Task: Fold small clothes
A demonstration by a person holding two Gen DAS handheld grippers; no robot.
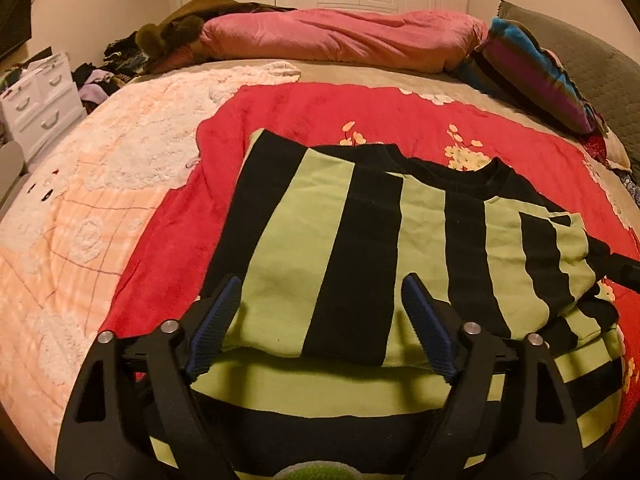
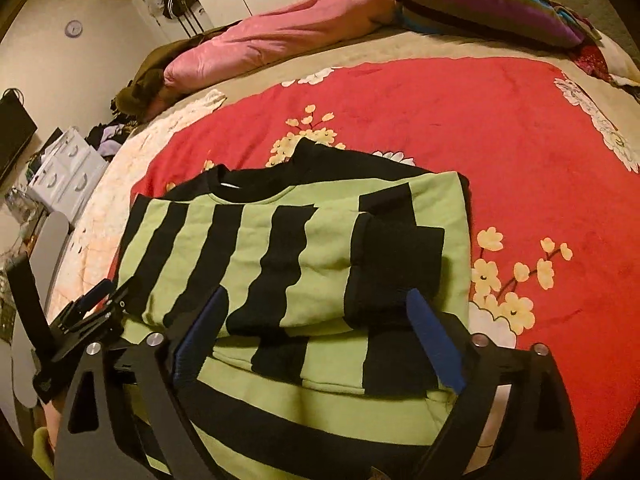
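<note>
Your two hand-held grippers, left (image 1: 322,324) and right (image 2: 318,334), gape wide over the folded striped sweater (image 1: 400,240), hem cut off below, collar toward the bed's (image 1: 340,70) far edge.

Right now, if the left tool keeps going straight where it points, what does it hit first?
Most likely the folded green-and-black striped sweatshirt, lying between the left tool's open jaws; depth is unclear.

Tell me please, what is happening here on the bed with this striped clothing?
A person is folding a green-and-black striped sweater on a red flowered blanket, with a gripper in each hand. The sweater lies partly folded, one sleeve tucked across the front and the lower part doubled over. The left gripper and right gripper both stand open over its near edge, with cloth between the fingers but not pinched.
</note>
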